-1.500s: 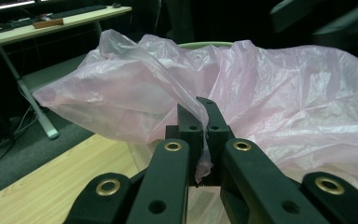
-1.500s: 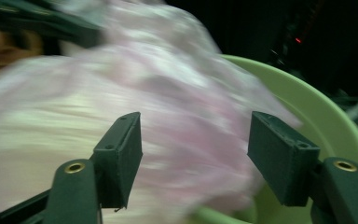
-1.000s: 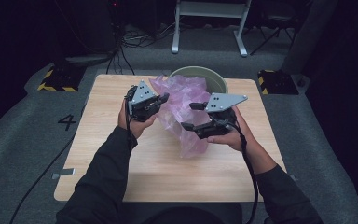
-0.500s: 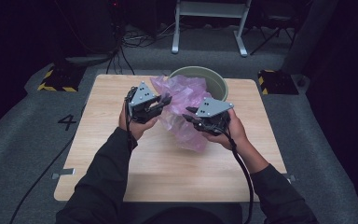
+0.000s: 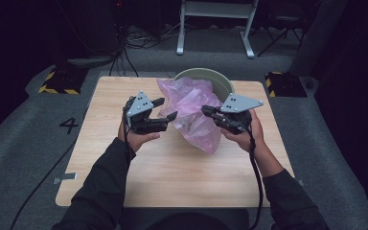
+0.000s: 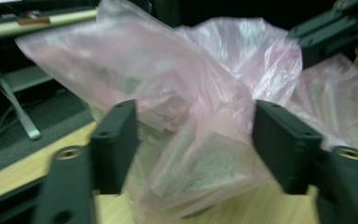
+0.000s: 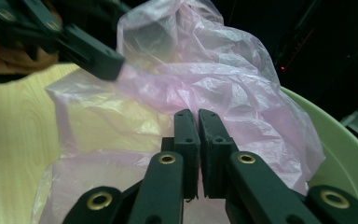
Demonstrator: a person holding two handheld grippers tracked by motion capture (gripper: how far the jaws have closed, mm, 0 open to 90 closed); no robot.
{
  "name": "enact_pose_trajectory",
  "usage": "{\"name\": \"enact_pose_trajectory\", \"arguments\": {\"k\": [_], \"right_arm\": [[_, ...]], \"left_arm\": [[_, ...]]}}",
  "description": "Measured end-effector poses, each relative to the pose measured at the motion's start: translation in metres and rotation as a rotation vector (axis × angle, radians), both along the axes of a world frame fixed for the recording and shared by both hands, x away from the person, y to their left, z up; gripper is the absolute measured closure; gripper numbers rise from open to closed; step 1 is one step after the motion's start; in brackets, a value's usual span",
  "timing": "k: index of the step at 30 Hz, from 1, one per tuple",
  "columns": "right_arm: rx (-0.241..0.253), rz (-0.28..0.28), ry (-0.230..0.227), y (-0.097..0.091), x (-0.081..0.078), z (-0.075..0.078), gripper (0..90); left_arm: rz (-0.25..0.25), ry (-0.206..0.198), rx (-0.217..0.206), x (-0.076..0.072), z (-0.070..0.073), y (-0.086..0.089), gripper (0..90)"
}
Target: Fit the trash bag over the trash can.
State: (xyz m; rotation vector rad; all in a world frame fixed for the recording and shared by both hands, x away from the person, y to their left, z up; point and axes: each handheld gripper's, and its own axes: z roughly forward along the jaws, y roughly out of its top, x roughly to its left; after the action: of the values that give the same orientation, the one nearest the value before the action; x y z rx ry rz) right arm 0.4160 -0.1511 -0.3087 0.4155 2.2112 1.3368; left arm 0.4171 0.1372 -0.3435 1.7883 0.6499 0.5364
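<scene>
High view: pink bag [image 5: 191, 108] half over bin [image 5: 219, 79] rim. Right gripper [image 5: 205, 111] has just closed, pinching the film; left gripper [image 5: 166, 109] just opened, bag between jaws. Step: lining bin. Next: left regrips the edge.

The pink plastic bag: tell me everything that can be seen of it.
The pink plastic bag is thin, see-through and crumpled. Its far part lies in and over the rim of a pale green bin, and its near end trails onto the wooden table. The right claw is shut on its film. The left claw has just been opening, the bag between its jaws.
</scene>
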Motion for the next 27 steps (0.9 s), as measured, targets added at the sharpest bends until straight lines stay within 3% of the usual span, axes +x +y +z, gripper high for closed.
{"name": "enact_pose_trajectory", "arguments": {"k": [2,5,8,20,22,23,25,27], "right_arm": [[0.011,0.004,0.006,-0.002,0.000,0.000,85.9],[0.029,0.013,0.013,-0.006,-0.002,0.001,86.6],[0.036,0.012,0.008,-0.012,-0.004,0.003,86.7],[0.096,-0.071,-0.019,-0.039,-0.008,0.012,89.5],[0.095,-0.076,-0.016,-0.041,-0.008,0.013,90.0],[0.095,-0.082,-0.021,-0.041,-0.009,0.013,90.0],[0.104,-0.075,-0.016,-0.044,-0.009,0.013,90.0],[0.093,-0.085,-0.024,-0.044,-0.010,0.013,90.0]], "left_arm": [[-0.050,0.007,0.026,0.001,-0.002,-0.004,54.8],[-0.060,-0.024,0.056,0.000,-0.005,-0.009,75.6],[-0.063,-0.033,0.079,0.000,-0.007,-0.011,87.1],[-0.069,-0.022,0.073,-0.001,-0.011,0.001,89.5],[-0.068,-0.025,0.055,-0.001,-0.011,0.003,86.2],[-0.047,-0.035,0.025,-0.003,-0.011,0.005,78.4],[-0.024,-0.025,-0.020,-0.004,-0.009,0.006,50.7],[-0.025,-0.025,-0.036,-0.008,-0.009,0.008,33.8]]}}
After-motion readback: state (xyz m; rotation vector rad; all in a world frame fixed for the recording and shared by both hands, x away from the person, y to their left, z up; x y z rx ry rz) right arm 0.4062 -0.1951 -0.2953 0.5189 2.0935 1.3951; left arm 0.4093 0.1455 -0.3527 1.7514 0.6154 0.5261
